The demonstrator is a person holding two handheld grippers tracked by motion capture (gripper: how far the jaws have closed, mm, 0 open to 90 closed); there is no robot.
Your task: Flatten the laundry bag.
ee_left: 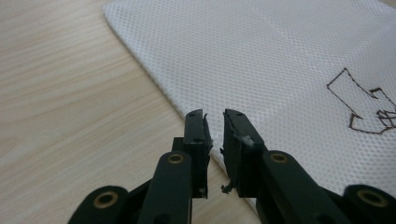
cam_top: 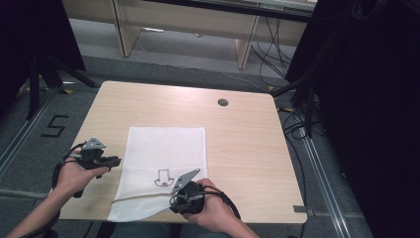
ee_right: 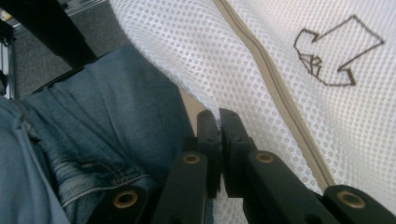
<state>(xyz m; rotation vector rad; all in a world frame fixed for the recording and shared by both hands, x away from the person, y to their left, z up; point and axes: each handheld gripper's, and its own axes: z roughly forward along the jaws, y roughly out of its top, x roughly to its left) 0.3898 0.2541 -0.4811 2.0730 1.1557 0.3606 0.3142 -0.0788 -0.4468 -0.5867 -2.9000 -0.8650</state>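
A white mesh bag (cam_top: 166, 148) lies flat on the wooden table (cam_top: 242, 139), with a dark arrow drawing (cam_top: 162, 177) and a beige zipper (cam_top: 143, 196) near its front end. My left gripper (cam_top: 118, 161) sits low at the bag's left edge; in the left gripper view its jaws (ee_left: 215, 116) stand slightly apart over that edge of the mesh (ee_left: 261, 56), holding nothing. My right gripper (cam_top: 174, 204) is at the bag's near corner. In the right gripper view it (ee_right: 218, 116) is shut on the mesh (ee_right: 196, 51) just beside the zipper (ee_right: 275, 93), which is lifted off the table.
The bag's front end hangs past the table's near edge above the person's jeans (ee_right: 116, 116). A round cable hole (cam_top: 223, 102) sits at the back of the table. Bare wood (ee_left: 70, 93) lies left of the bag. Cables (cam_top: 297, 129) trail on the floor at the right.
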